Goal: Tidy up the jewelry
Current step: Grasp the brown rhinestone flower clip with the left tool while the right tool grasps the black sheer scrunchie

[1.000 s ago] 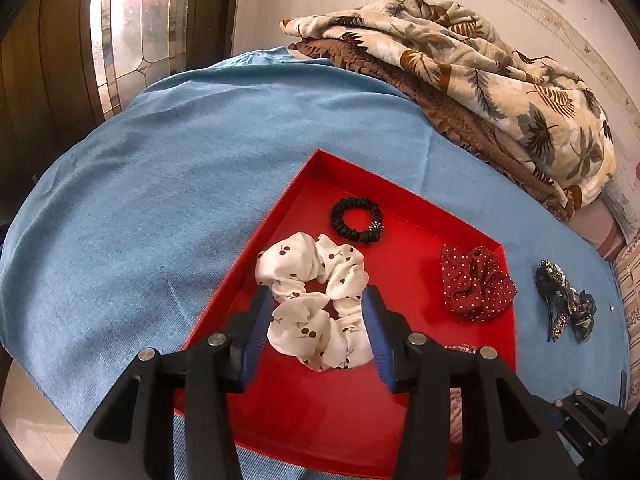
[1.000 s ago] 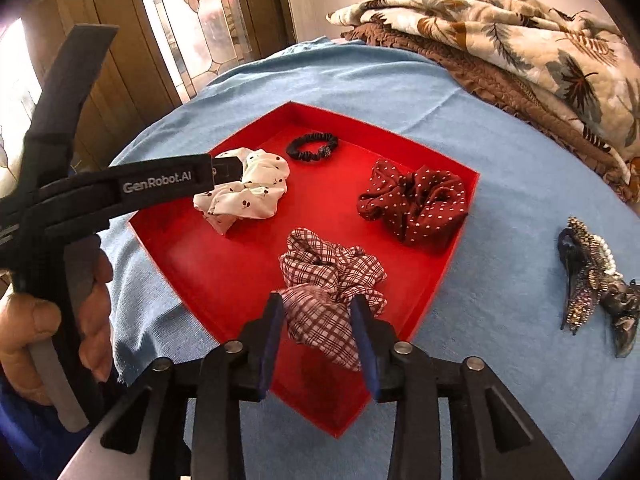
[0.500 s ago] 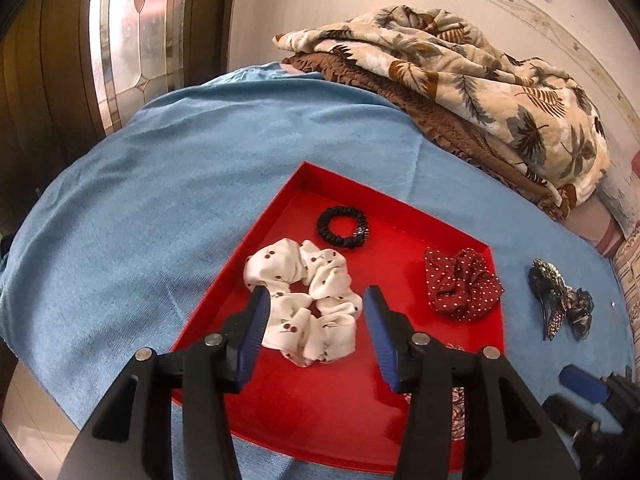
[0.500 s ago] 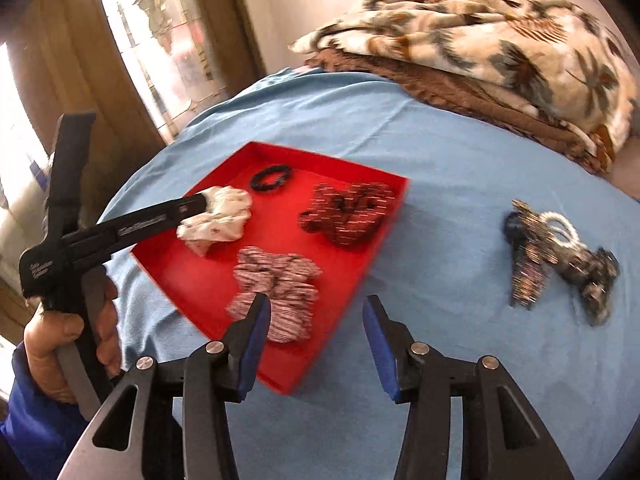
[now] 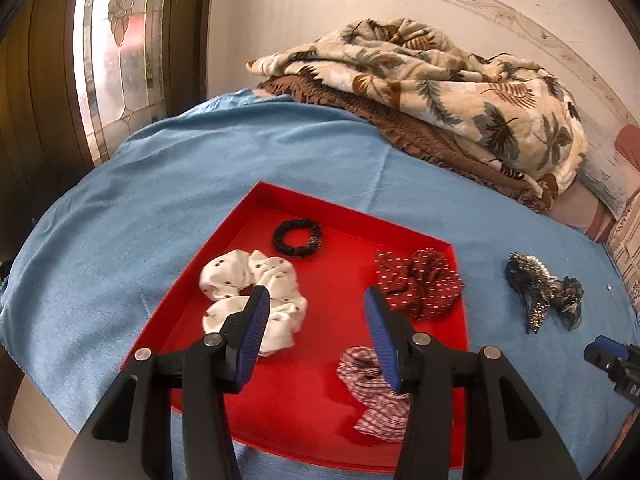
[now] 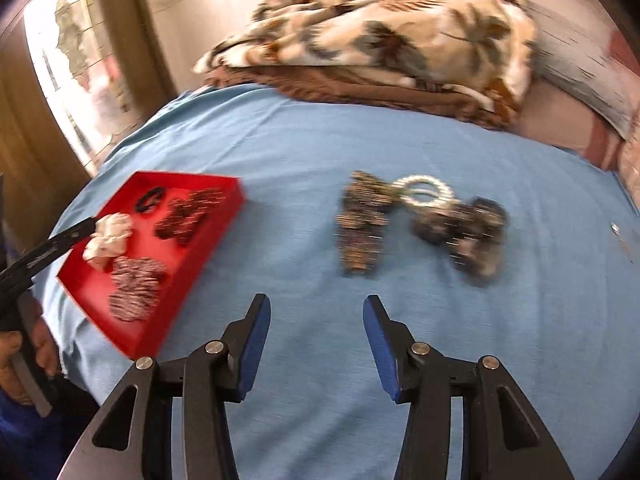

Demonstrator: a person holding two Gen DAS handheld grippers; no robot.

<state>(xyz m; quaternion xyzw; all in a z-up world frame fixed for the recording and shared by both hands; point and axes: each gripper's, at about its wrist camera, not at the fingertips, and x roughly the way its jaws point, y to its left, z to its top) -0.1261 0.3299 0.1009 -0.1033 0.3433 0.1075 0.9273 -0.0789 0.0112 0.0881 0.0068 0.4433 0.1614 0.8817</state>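
A red tray (image 5: 304, 400) on the blue cloth holds a white dotted scrunchie (image 5: 240, 280), a black hair tie (image 5: 297, 237), a dark red dotted scrunchie (image 5: 420, 282) and a plaid scrunchie (image 5: 372, 392). My left gripper (image 5: 316, 300) hovers open above the tray's middle, with nothing between its pads. Right of the tray (image 6: 188, 276) lies a blurred cluster on the cloth: a beaded clip (image 6: 360, 224), a pearl ring (image 6: 426, 190) and a dark piece (image 6: 468, 228). My right gripper (image 6: 316, 312) stands open over bare cloth just short of that cluster, holding nothing.
A folded leaf-print blanket (image 5: 440, 92) on a brown one fills the far side of the bed. A stained-glass door (image 5: 116, 60) stands at the left. A person's hand (image 6: 24, 364) holds the left gripper (image 6: 52, 246) at the tray's left edge.
My right gripper has let go of the plaid scrunchie in the tray, widened, and swung right over the cloth towards the clips. My left gripper has drawn back from the white scrunchie.
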